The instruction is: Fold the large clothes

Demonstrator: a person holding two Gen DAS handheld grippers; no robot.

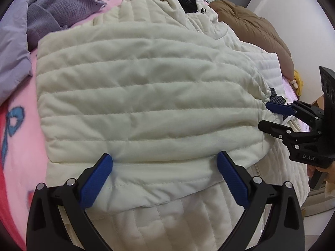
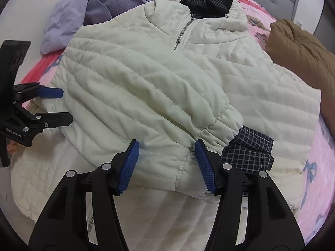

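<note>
- the cream quilted jacket (image 2: 146, 87) lay flat on the pink bedspread (image 1: 18, 150), collar and checked hood lining toward the far end, hem toward both claws.
- a folded-over panel with its sleeve (image 2: 159, 108) lay across the body; the gathered cuff (image 2: 222, 125) and the checked inner cuff (image 2: 249, 154) sat at the right side of that fold.
- the left gripper (image 1: 165, 175) hung over the near edge of the folded panel, jaws spread wide, pads not pressing any cloth.
- the right gripper (image 2: 167, 165) hung just short of the cuff, jaws standing apart with the sleeve edge below the gap but nothing pinched.
- the jacket's long axis ran away from both claws, collar to hem; the fold's near edge ran crosswise, from one claw to the other.
- the right claw was the nearer to the cuff, which lay just beyond its right pad; the left claw was nearer the panel's outer corner.
- judged from this, a next fold would turn on that crosswise edge, each claw taking its own end.
- a purple knit (image 1: 58, 10) and a brown padded garment (image 2: 299, 52) lay apart at the sides.
</note>
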